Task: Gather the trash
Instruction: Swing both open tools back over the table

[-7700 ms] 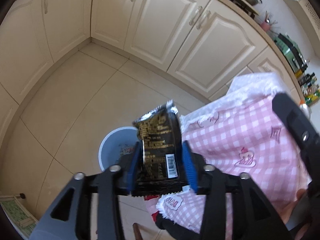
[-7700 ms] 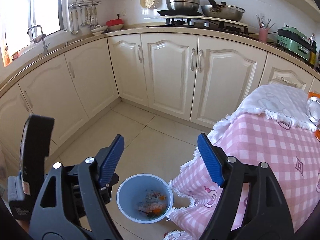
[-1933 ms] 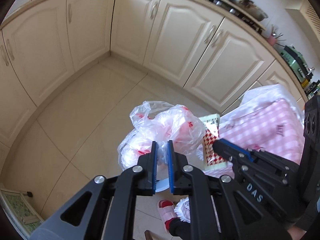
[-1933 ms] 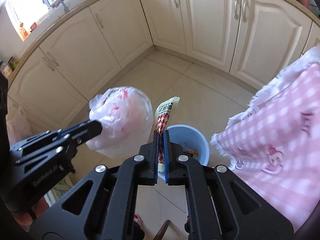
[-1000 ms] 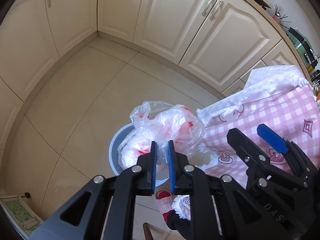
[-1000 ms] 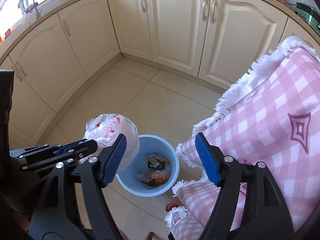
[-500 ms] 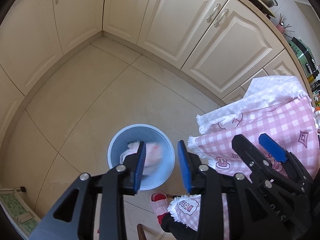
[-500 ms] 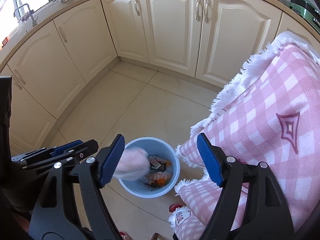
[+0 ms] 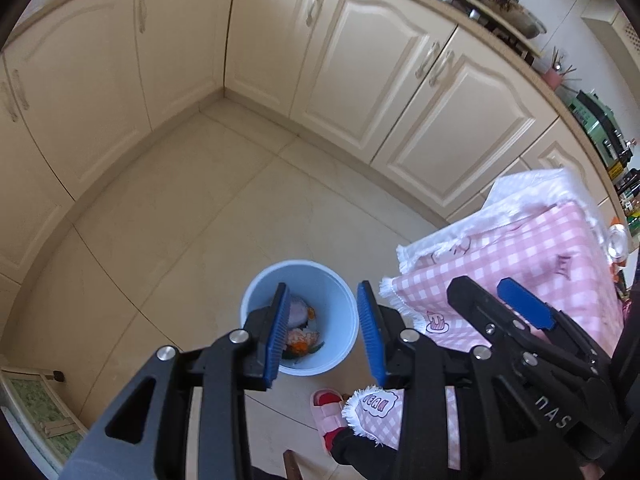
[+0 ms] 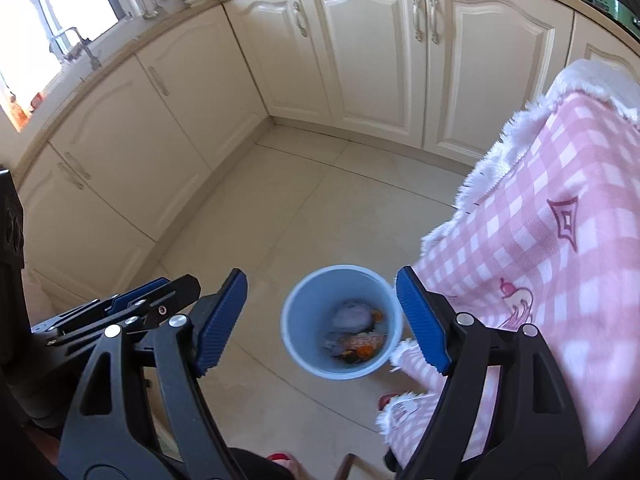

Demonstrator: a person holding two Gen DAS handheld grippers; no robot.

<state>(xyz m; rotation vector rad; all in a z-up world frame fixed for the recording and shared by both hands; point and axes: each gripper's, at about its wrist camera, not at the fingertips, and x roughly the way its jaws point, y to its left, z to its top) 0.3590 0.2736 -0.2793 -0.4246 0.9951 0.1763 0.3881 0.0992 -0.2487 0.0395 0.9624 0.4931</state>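
Observation:
A light blue trash bin (image 9: 338,304) stands on the tiled floor beside the table; it also shows in the right wrist view (image 10: 297,336). Inside lie a crumpled plastic bag (image 10: 352,316) and orange and dark wrappers (image 10: 360,346). My left gripper (image 9: 324,332) is open and empty, held above the bin. My right gripper (image 10: 320,316) is open and empty, also above the bin; it shows in the left wrist view (image 9: 500,296) to the right of the left one.
A table with a pink checked cloth (image 9: 520,256) stands right of the bin, also in the right wrist view (image 10: 560,240). Cream kitchen cabinets (image 9: 360,60) line the walls. A foot in a pink slipper (image 9: 328,412) is near the bin.
The left gripper opened and the plastic bag dropped into the bin. The right gripper stays open after letting go of its wrapper earlier.

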